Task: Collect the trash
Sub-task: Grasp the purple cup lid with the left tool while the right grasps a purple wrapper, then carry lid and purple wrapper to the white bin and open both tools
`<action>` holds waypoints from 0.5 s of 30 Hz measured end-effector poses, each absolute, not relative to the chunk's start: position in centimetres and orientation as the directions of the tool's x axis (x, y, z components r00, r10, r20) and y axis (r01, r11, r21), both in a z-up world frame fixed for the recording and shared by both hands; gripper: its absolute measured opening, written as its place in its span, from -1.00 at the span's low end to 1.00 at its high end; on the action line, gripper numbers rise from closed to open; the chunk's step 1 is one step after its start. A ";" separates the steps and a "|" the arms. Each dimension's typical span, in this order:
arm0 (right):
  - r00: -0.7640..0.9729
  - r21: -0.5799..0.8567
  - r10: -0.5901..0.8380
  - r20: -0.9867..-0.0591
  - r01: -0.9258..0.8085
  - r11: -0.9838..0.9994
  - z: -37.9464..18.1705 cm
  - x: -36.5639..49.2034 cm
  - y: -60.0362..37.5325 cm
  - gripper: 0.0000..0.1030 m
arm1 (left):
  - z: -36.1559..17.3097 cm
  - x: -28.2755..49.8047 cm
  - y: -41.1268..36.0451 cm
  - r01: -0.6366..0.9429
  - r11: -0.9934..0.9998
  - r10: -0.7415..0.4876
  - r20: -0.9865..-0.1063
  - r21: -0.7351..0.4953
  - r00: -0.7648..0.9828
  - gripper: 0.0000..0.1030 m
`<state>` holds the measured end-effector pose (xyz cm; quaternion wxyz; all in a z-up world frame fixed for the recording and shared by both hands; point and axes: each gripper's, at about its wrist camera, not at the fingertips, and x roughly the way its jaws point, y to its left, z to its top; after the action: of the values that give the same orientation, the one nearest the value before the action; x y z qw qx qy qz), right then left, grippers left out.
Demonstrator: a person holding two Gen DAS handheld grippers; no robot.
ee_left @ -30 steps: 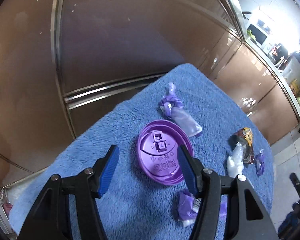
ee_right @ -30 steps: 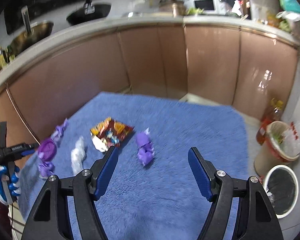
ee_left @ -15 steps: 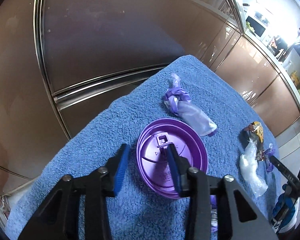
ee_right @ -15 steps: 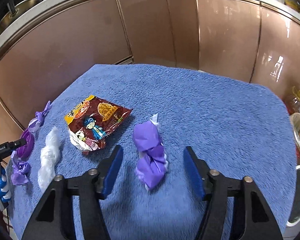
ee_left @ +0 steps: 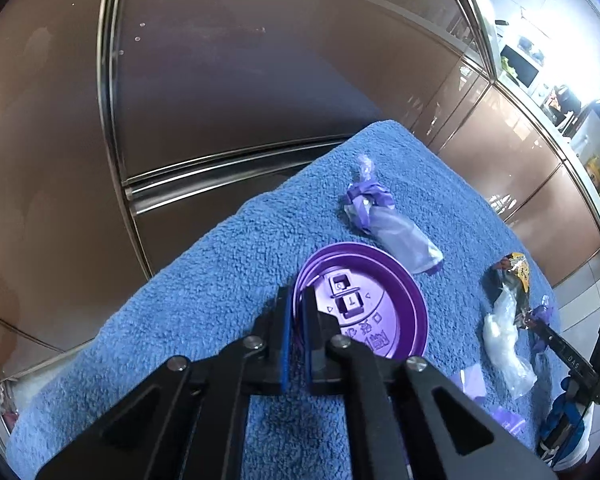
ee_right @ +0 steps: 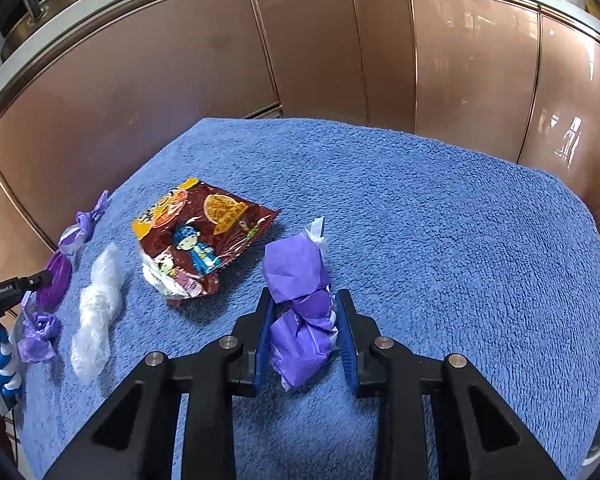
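The left gripper is clenching the thin rim of the round purple plastic lid, low centre on the blue terry towel; that rim may slip out. Its embossed writing is unreadable. The right gripper, jaws just closing, is squeezing the crumpled purple plastic bag, lower centre, which may slide free.

A round purple plastic cup lid is lying flat on the blue towel, its embossed top facing up, its near-left rim pinched. At its one o'clock a twisted pale purple bag is lying. A crumpled purple bag is lying lengthwise, squeezed at its waist; at its ten o'clock a red snack wrapper is resting, at nine o'clock a white crumpled bag, and beyond that a small purple wad
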<state>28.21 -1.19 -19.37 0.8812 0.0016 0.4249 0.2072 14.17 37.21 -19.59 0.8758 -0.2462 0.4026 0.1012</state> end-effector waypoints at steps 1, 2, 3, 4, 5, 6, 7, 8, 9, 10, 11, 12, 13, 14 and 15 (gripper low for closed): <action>0.554 0.180 0.369 -0.746 -0.365 0.913 -19.2 28.0 -1.3 -0.43 | -19.5 14.0 37.2 -0.379 0.855 -0.021 -0.754 -0.353 0.657 -0.92; 0.557 0.180 0.371 -0.743 -0.368 0.912 -18.9 27.6 -1.7 -0.43 | -19.4 13.7 37.3 -0.383 0.852 -0.020 -0.752 -0.357 0.658 -0.92; 0.561 0.180 0.374 -0.739 -0.370 0.911 -18.5 27.1 -1.9 -0.43 | -19.2 13.4 37.3 -0.387 0.849 -0.018 -0.750 -0.361 0.661 -0.92; 0.564 0.181 0.376 -0.735 -0.371 0.911 -18.2 26.7 -2.1 -0.43 | -18.9 13.1 37.4 -0.388 0.847 -0.016 -0.748 -0.363 0.664 -0.92; 0.569 0.182 0.379 -0.730 -0.373 0.910 -17.8 26.1 -2.4 -0.43 | -18.5 12.8 37.5 -0.389 0.846 -0.013 -0.744 -0.365 0.668 -0.92; 0.575 0.182 0.382 -0.723 -0.376 0.909 -17.2 25.4 -2.7 -0.43 | -18.1 12.3 37.5 -0.389 0.845 -0.010 -0.738 -0.367 0.674 -0.92; 0.578 0.182 0.385 -0.719 -0.378 0.908 -16.8 25.0 -3.1 -0.43 | -17.7 11.9 37.5 -0.388 0.845 -0.006 -0.733 -0.367 0.680 -0.92; 0.584 0.183 0.389 -0.713 -0.380 0.907 -16.3 24.3 -3.5 -0.43 | -17.1 11.5 37.5 -0.387 0.846 -0.002 -0.727 -0.367 0.687 -0.92; 0.587 0.184 0.391 -0.709 -0.381 0.906 -15.9 23.8 -3.8 -0.43 | -16.5 10.9 37.5 -0.385 0.847 0.002 -0.721 -0.367 0.693 -0.92; 0.592 0.185 0.394 -0.703 -0.383 0.905 -15.5 23.1 -4.2 -0.43 | -16.0 10.4 37.4 -0.383 0.847 0.005 -0.715 -0.368 0.699 -0.92; 0.596 0.185 0.396 -0.699 -0.384 0.904 -15.1 22.5 -4.5 -0.43 | -15.3 9.9 37.4 -0.380 0.849 0.008 -0.709 -0.368 0.705 -0.92; 0.599 0.187 0.399 -0.694 -0.386 0.903 -14.7 21.8 -4.8 -0.43 | -14.6 9.4 37.3 -0.375 0.851 0.012 -0.702 -0.367 0.712 -0.92; 0.602 0.188 0.402 -0.689 -0.388 0.902 -14.4 21.0 -5.1 -0.43 | -14.0 8.9 37.2 -0.372 0.853 0.014 -0.695 -0.366 0.719 -0.92; 0.606 0.188 0.405 -0.684 -0.391 0.901 -14.0 20.3 -5.3 -0.43 | -13.3 8.4 37.1 -0.366 0.855 0.015 -0.687 -0.368 0.726 -0.92; 0.609 0.188 0.409 -0.680 -0.394 0.900 -13.7 19.6 -5.6 -0.43 | -12.6 7.8 36.9 -0.360 0.856 0.015 -0.679 -0.370 0.734 -0.92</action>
<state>19.63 -5.59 -13.67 0.8969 0.0098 0.3814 0.2237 7.80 36.86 -12.57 0.8978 -0.2469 0.3493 0.1044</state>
